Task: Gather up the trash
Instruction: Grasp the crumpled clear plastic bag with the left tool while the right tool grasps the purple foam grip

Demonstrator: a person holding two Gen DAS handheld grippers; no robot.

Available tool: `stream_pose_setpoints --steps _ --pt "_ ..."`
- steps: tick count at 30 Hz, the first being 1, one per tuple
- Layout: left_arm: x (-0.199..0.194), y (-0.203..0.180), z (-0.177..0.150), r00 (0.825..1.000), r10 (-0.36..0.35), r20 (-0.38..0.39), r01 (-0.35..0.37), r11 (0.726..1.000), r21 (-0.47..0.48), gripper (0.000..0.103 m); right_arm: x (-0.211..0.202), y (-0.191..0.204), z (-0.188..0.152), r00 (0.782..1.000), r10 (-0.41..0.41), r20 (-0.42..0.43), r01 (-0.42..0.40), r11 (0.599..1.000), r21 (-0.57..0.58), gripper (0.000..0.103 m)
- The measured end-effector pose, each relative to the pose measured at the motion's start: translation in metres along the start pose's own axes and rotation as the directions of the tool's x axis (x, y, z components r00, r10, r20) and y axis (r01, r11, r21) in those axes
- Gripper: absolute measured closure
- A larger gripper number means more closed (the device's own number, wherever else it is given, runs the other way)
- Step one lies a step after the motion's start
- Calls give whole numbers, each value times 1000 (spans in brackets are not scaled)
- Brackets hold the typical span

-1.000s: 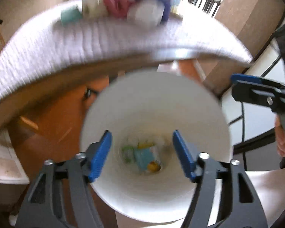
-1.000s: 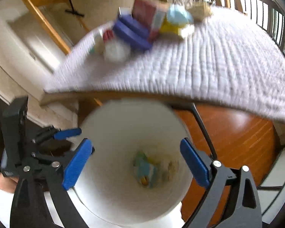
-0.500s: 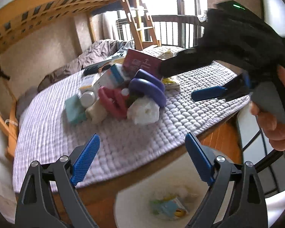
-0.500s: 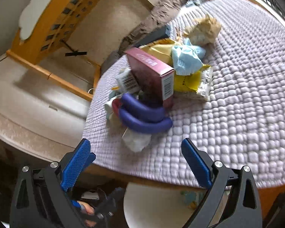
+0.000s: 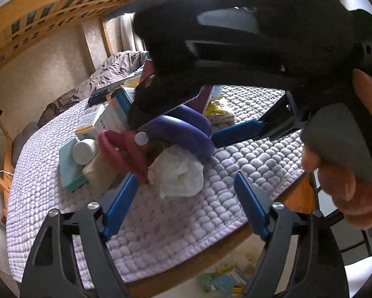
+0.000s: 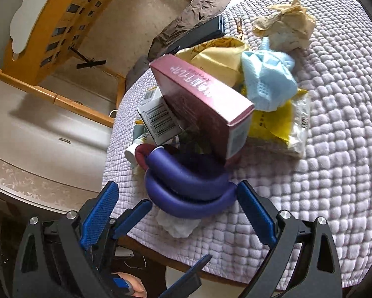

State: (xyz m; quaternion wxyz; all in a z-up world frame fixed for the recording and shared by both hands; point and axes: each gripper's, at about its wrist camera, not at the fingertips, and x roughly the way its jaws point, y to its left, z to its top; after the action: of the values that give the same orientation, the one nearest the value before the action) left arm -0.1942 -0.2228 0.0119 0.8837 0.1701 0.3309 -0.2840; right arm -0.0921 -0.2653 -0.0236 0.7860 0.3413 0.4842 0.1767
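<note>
Here we see the bed's lilac quilt carrying a heap of trash near its edge. We find the biggest pieces to be a maroon carton leaning on a coiled purple foam tube, with a yellow wrapper and a pale blue face mask behind it, and a crumpled brown paper farther back. In the left wrist view we also see a red foam loop, a teal pad and a small white bottle beside the tube. A crumpled white tissue lies at the front of the heap, touching the tube. Our left tool hovers spread wide just before the tissue, pinching nothing. Our right tool is also spread, its fingers either side of the tube, empty. Below the bed edge, a white bin holds a few scraps.
</note>
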Motion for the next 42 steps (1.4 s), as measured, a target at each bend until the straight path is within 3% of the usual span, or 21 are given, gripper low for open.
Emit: stream_pose_setpoints --steps 4,7,9,12,15,18,20,27,35,37,38,39,42 --pt "5 3 2 1000 -17 -12 17 1000 -6 37 2 -2 2 1000 -10 -8 10 1000 -1 11" --pt "5 3 0 999 -34 -23 33 999 -15 50 1 -5 2 1000 -12 -16 12 1000 -5 24" --pt "6 4 0 999 -31 -28 31 999 -16 56 -1 -8 -2 1000 -16 -22 16 1000 -14 39" --pt "4 9 1 999 -36 -24 35 999 -31 64 -4 -13 -8 999 -32 -13 32 999 -23 49" --pt "0 10 0 999 -40 -27 39 999 -38 64 -6 -18 -12 999 -31 -8 31 999 -18 47" --pt "-6 6 -1 999 -29 -26 29 999 -25 63 -12 -15 -15 998 -52 19 52 998 -40 26" --pt "-12 5 -4 999 -26 -23 26 999 -19 63 -15 -13 -14 1000 -10 26 11 999 -30 21" --pt "-32 2 -18 1000 -11 -27 10 999 -35 64 -15 -15 -9 999 43 26 -44 998 48 14" --pt "-38 9 -24 1000 -12 -25 11 998 -59 64 -4 -13 2 997 67 32 -71 989 132 14" --pt "-38 10 -23 1000 -14 -25 12 998 -63 64 -2 -12 5 997 74 30 -78 987 139 23" --pt "-38 11 -21 1000 -14 -25 13 998 -62 64 -1 -12 4 997 74 26 -77 988 136 34" --pt "-37 13 -20 1000 -14 -25 13 998 -62 64 0 -12 4 998 65 18 -67 990 125 38" --pt "-35 15 -19 1000 -16 -27 14 998 -64 64 0 -13 2 998 66 18 -67 992 106 38"
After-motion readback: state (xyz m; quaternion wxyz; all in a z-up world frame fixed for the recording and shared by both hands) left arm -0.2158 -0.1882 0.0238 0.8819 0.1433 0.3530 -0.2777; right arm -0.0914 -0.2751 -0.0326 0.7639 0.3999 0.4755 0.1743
